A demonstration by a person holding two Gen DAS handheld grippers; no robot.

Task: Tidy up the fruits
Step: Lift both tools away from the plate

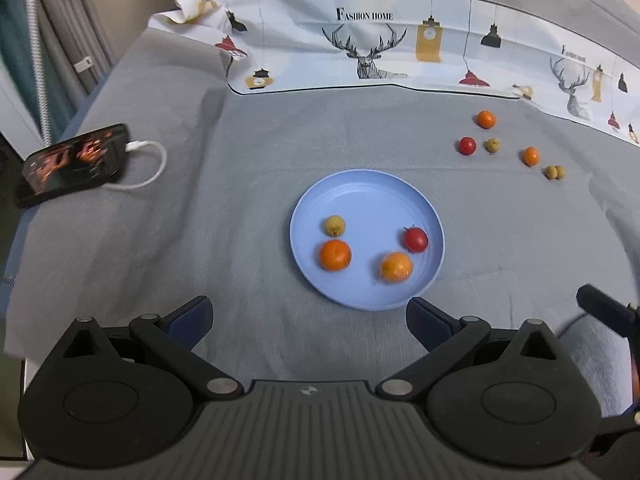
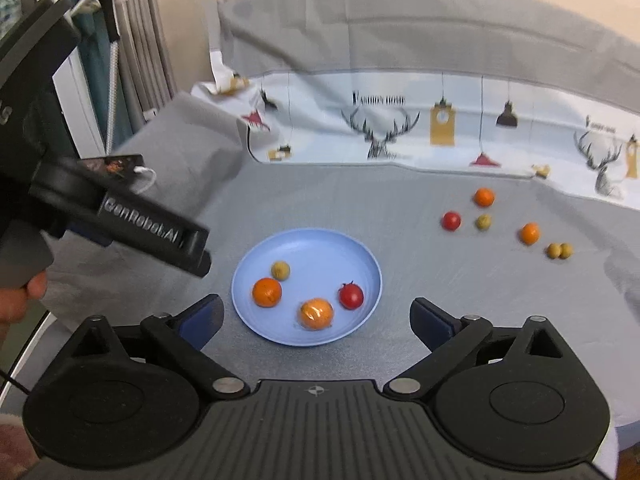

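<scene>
Two hand-held grippers hover over a grey-clothed surface [image 1: 160, 240] with the fruit sorting partly done. The left gripper [image 1: 308, 320] holds its fingers wide apart and empty, and so does the right gripper [image 2: 316, 320]; neither touches anything.

A blue plate [image 1: 360, 192] lies just ahead of both, carrying four pieces: two oranges [image 1: 335, 255], a red fruit [image 1: 416, 239] and a small green fruit [image 1: 334, 225].

The loose fruit [image 1: 492, 145] sits well apart from the plate, ahead and to the right near a printed cloth [image 1: 360, 40]: two small oranges, one red fruit and three green ones, two of those touching each other. In the right wrist view the same cluster [image 2: 484, 222] lies ahead and right of the open fingers, past the plate's far rim.

The pieces are round, so no long axis governs the grasp; direction does. Judging by the layout, the right gripper is the nearer one and better placed to reach out rightward for the next piece, the red fruit [image 2: 451, 221] being closest to the plate.

A phone [image 1: 76, 162] on a white cable lies off to the left, clear of the work.
</scene>
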